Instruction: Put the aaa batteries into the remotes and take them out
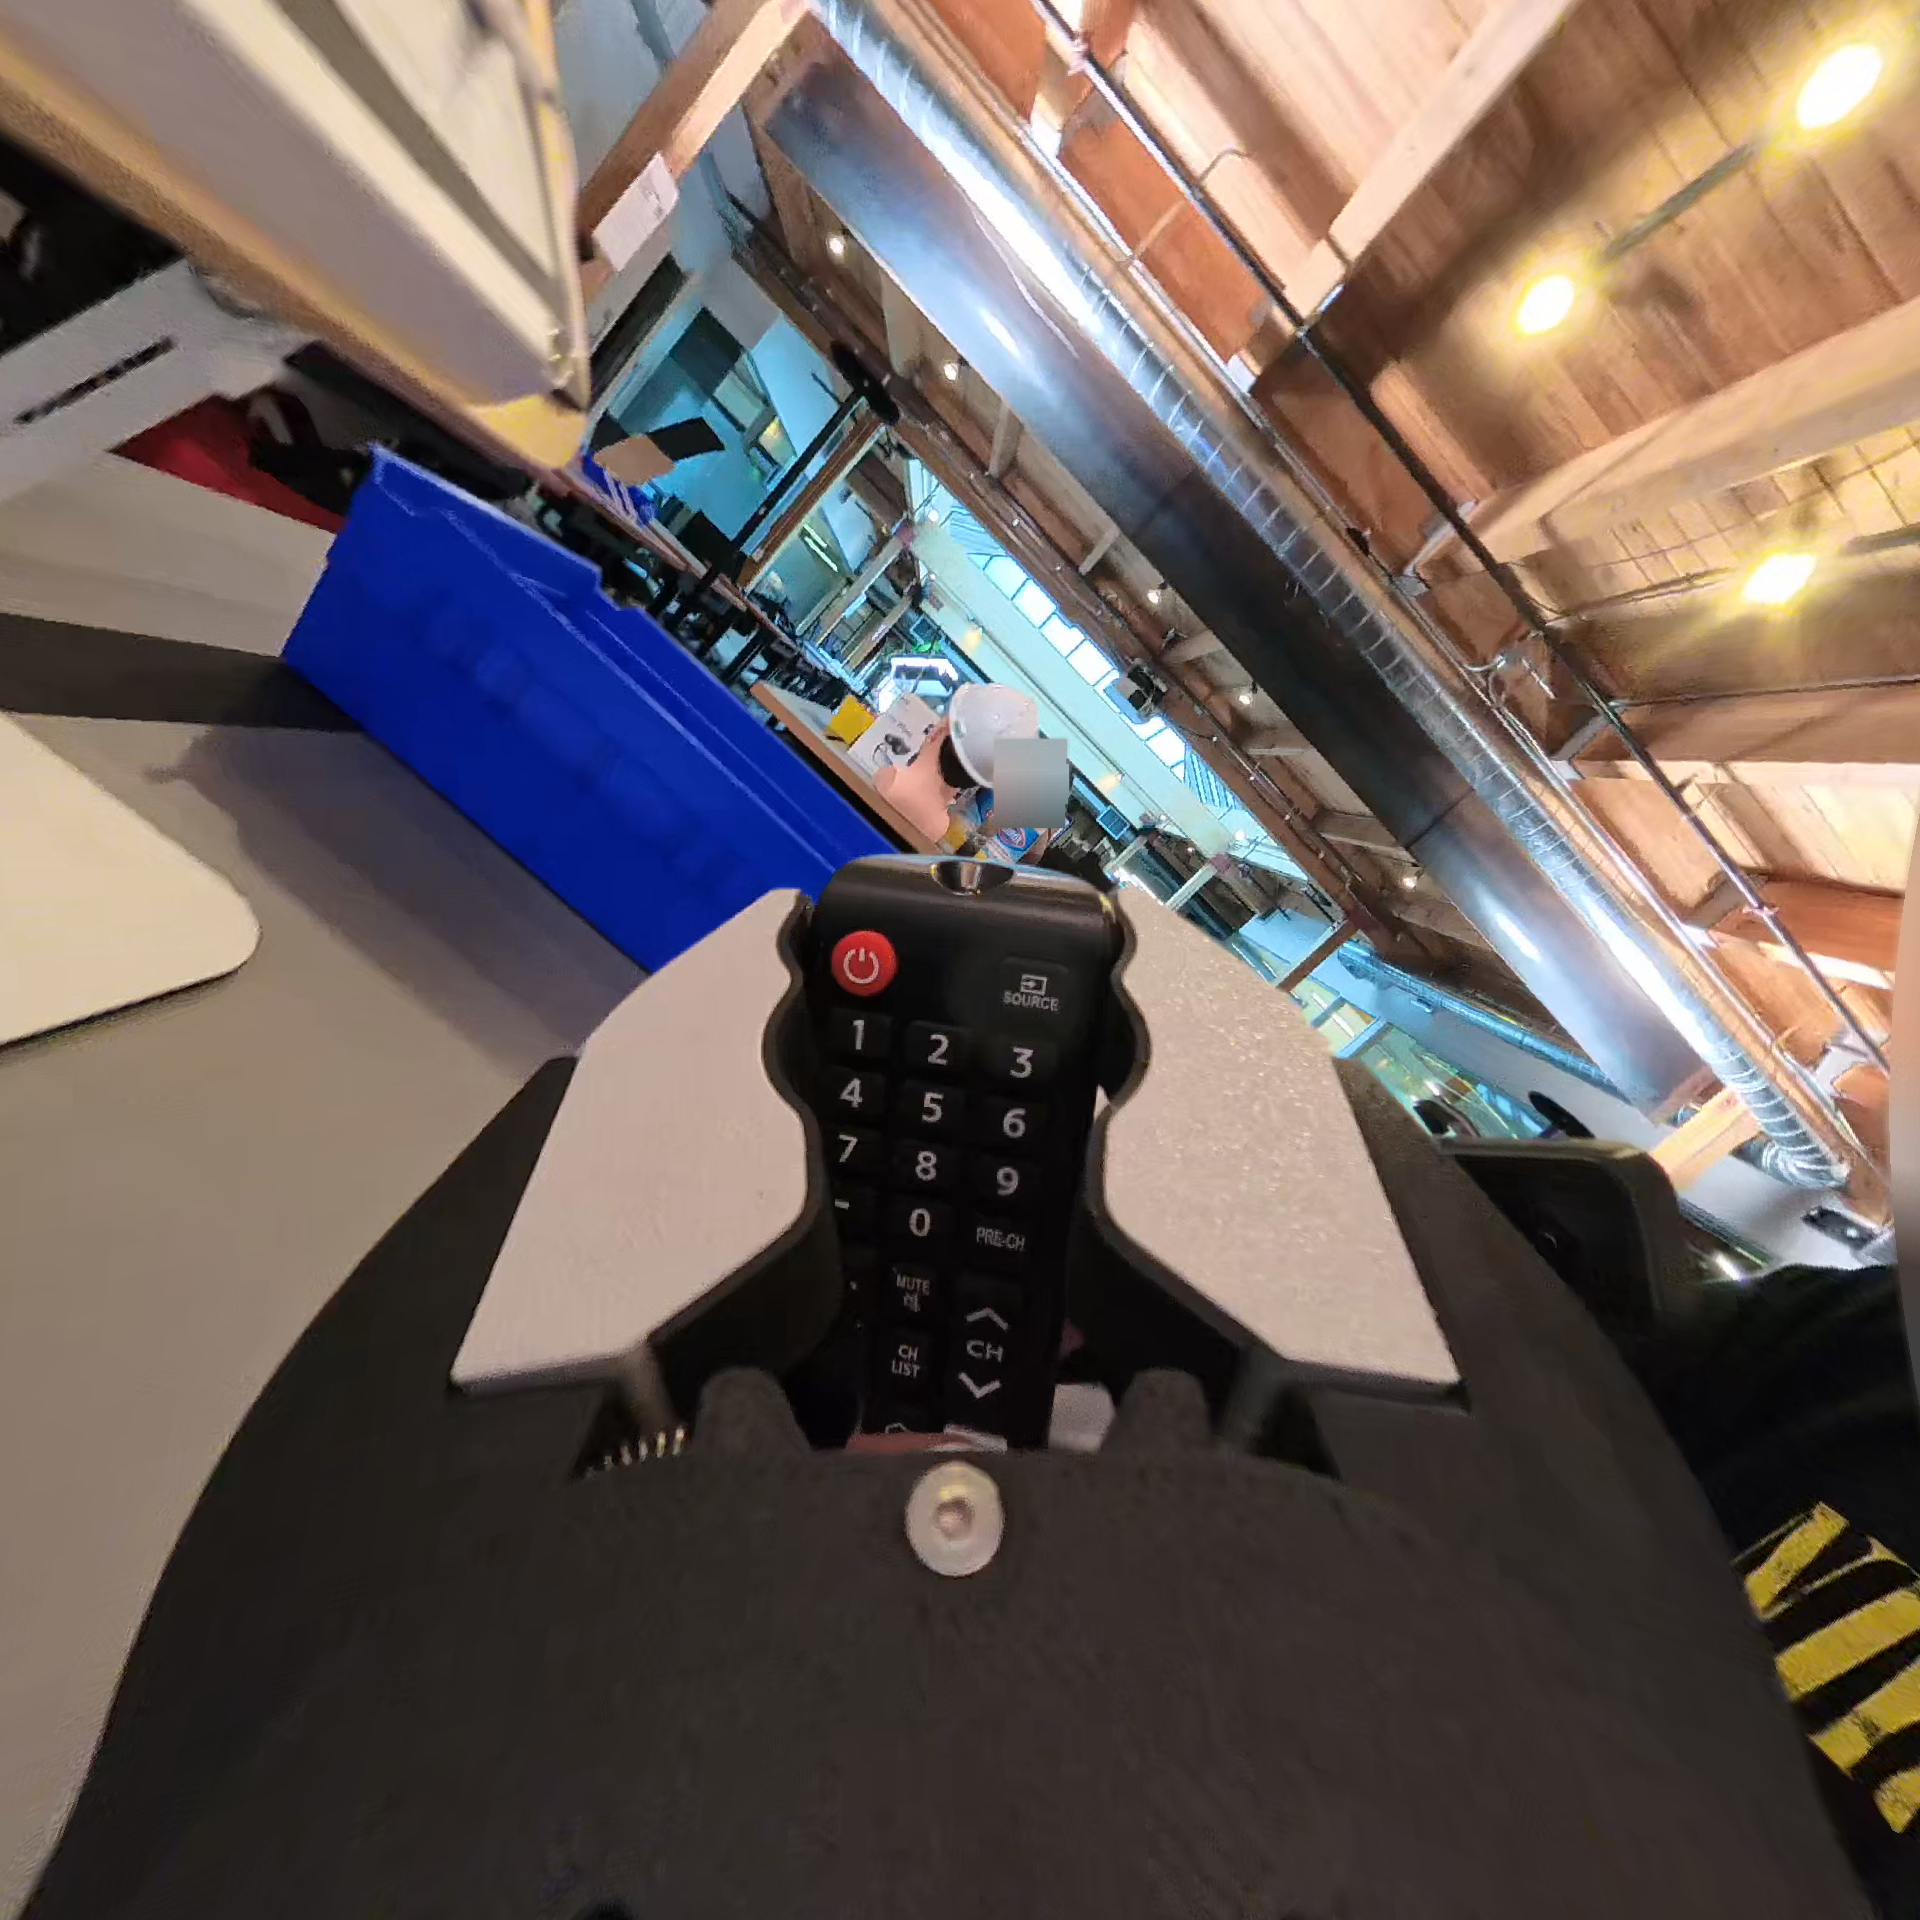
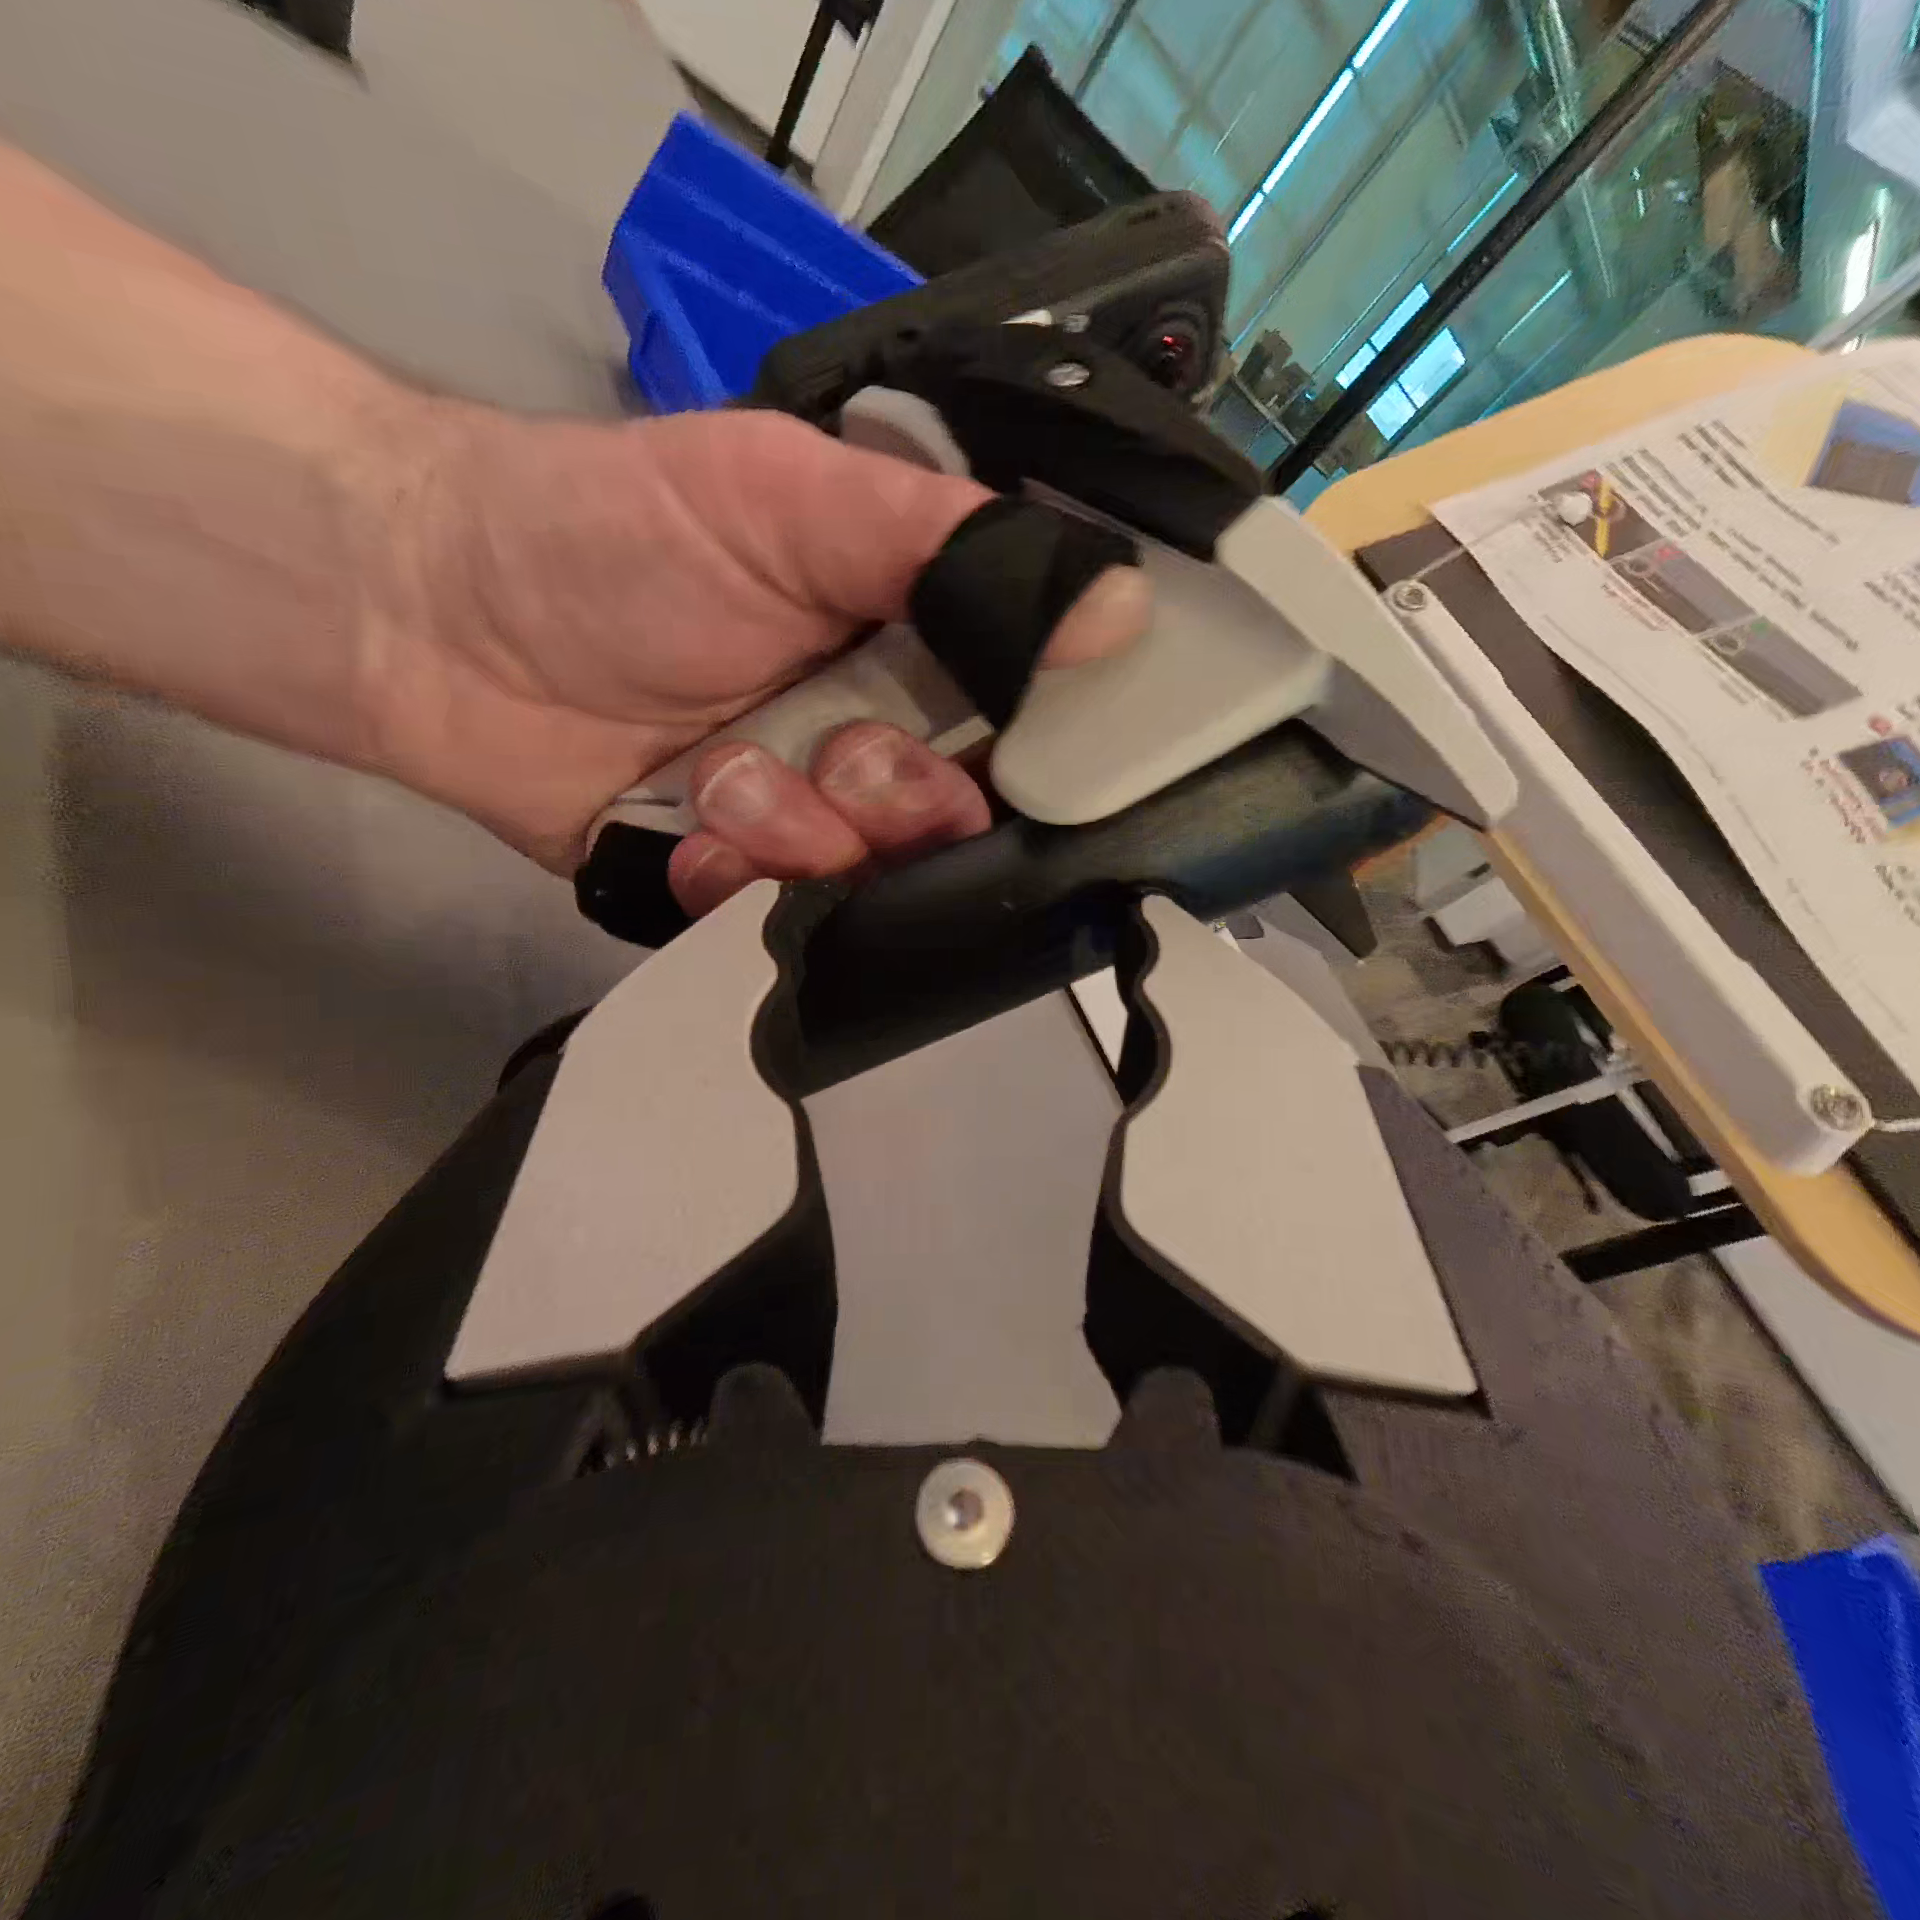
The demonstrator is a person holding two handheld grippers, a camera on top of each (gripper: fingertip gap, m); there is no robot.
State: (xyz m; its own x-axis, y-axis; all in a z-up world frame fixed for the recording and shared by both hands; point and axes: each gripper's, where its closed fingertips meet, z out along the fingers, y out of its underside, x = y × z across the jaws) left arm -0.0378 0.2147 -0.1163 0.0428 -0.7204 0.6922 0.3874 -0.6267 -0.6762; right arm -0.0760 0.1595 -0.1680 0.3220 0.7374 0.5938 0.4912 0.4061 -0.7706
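Observation:
My left gripper (image 1: pixel 956 914) is shut on a black remote (image 1: pixel 935 1122). The remote lies lengthwise between the fingers, buttons toward the camera, top end at the fingertips, tilted up off the table. In the right wrist view a bare hand (image 2: pixel 623 623) holds that left gripper, whose grey fingers (image 2: pixel 1351 644) point right. Below them the remote's plain black back (image 2: pixel 1091 873) runs down-left. My right gripper (image 2: pixel 956 935) has its fingers closed on the sides of that black end. No batteries are in view.
A blue bin (image 1: pixel 540 707) stands on the grey table (image 1: pixel 260 1195) behind the remote, with a white pad (image 1: pixel 94 914) at the left. In the right wrist view a wooden board with a printed sheet (image 2: pixel 1714 582) lies at the right, and blue tape (image 2: pixel 1860 1704) at the lower right.

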